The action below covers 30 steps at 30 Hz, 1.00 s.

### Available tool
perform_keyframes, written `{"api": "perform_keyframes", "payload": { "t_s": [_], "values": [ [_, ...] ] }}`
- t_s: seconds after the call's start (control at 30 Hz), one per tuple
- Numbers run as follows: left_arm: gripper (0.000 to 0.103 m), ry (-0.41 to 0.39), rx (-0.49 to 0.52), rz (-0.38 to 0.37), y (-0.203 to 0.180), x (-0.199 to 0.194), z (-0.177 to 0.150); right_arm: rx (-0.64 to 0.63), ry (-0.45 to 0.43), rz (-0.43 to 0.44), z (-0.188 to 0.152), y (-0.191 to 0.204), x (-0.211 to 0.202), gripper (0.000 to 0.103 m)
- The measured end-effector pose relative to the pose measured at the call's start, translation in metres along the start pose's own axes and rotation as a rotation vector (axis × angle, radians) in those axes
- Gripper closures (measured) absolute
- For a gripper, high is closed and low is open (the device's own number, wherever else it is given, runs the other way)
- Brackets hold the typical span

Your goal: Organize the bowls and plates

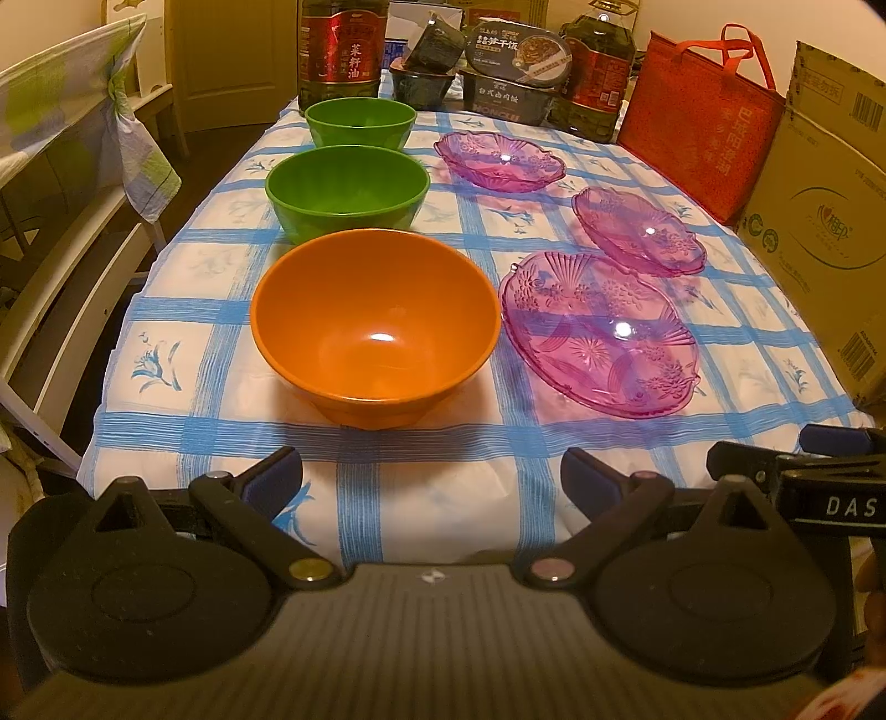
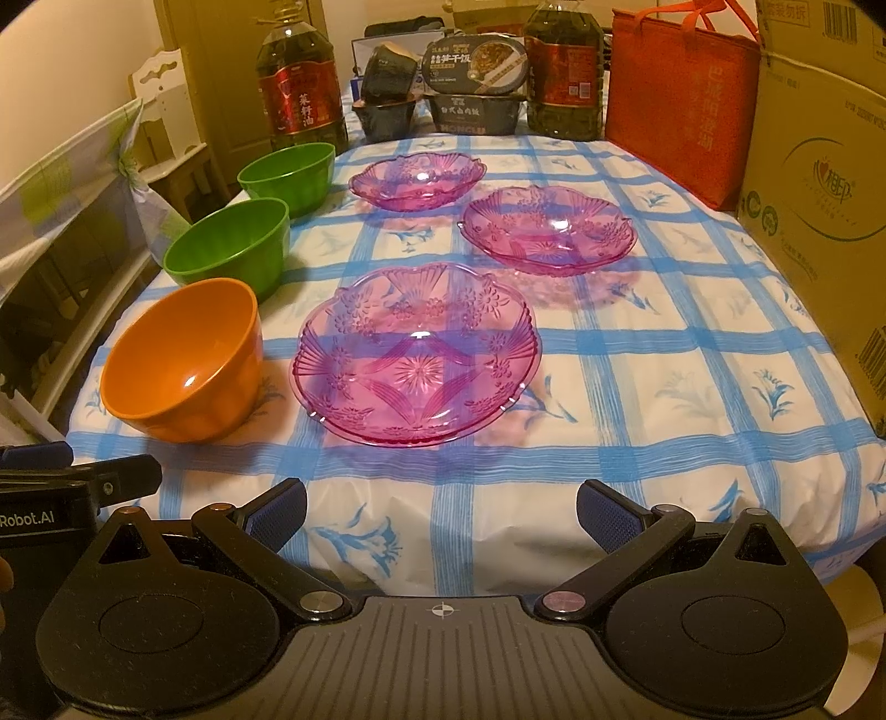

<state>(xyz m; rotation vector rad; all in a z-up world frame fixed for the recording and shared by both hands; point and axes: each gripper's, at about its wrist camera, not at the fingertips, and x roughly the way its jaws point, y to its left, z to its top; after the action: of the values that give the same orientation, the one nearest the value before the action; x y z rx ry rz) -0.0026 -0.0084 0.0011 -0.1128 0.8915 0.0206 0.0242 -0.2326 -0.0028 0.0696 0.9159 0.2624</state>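
Note:
An orange bowl stands nearest on the table, with two green bowls behind it in a row, the near one and the far one. Three clear pink plates lie to the right: near, middle and far. My left gripper is open and empty, short of the orange bowl. My right gripper is open and empty, short of the near plate.
The table has a blue-checked cloth. At the back stand two oil bottles, boxed meals and a red bag. A cardboard box lines the right edge. A chair with a cloth stands left.

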Motion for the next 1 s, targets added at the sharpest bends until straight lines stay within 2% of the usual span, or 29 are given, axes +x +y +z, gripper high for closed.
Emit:
{"api": "perform_keyframes", "payload": {
  "t_s": [0.73,1.0],
  "values": [
    [0.004,0.000,0.008,-0.008,-0.006,-0.001,0.002,0.011,-0.002,0.000,0.001,-0.002,-0.001,0.000],
    [0.004,0.033,0.000,-0.032,-0.001,0.007,0.006,0.062,-0.001,-0.004,0.000,-0.015,0.004,0.000]
  ]
}}
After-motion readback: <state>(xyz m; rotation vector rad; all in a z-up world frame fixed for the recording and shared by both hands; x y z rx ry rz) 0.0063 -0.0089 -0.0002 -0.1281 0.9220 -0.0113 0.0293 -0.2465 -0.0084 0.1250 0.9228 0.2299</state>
